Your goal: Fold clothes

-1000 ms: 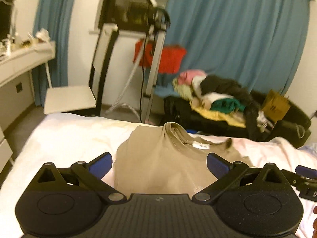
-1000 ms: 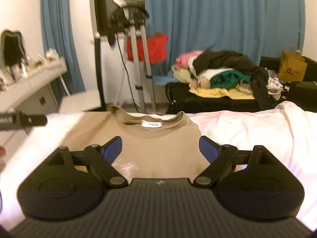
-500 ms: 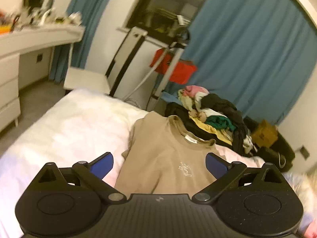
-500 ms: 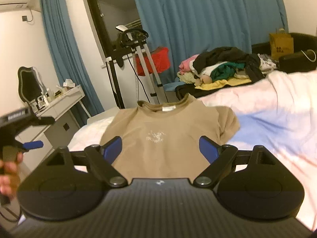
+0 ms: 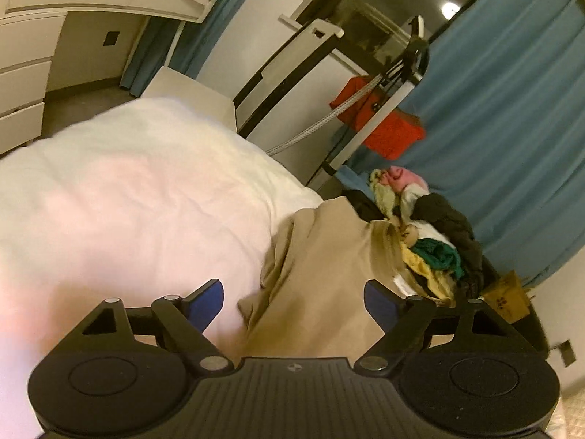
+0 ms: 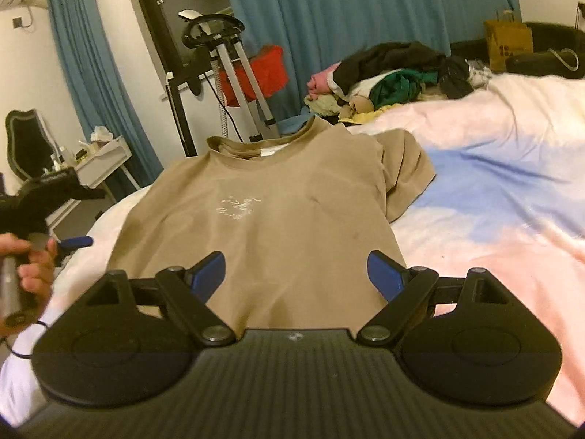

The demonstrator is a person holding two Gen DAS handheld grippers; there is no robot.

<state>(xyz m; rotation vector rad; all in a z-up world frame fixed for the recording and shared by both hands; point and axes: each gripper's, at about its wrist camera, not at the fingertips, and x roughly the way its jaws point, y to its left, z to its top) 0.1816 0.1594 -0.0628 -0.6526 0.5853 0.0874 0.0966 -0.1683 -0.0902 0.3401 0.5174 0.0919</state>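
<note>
Right gripper (image 6: 294, 272) spread wide and empty over lower half of one tan T-shirt (image 6: 263, 219) lying flat on bed (image 6: 493, 201), left gripper (image 5: 292, 301) equally wide, now tilted over shirt's left sleeve, pale chest print and neck label unreadable, clothes pile (image 6: 395, 73) beyond collar.

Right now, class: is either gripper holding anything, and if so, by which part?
Nothing is held. The left gripper and right gripper both stand open above the tan T-shirt, which lies flat on the bed.

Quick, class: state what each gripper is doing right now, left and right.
Left gripper: open, holding nothing.
Right gripper: open, holding nothing.
</note>
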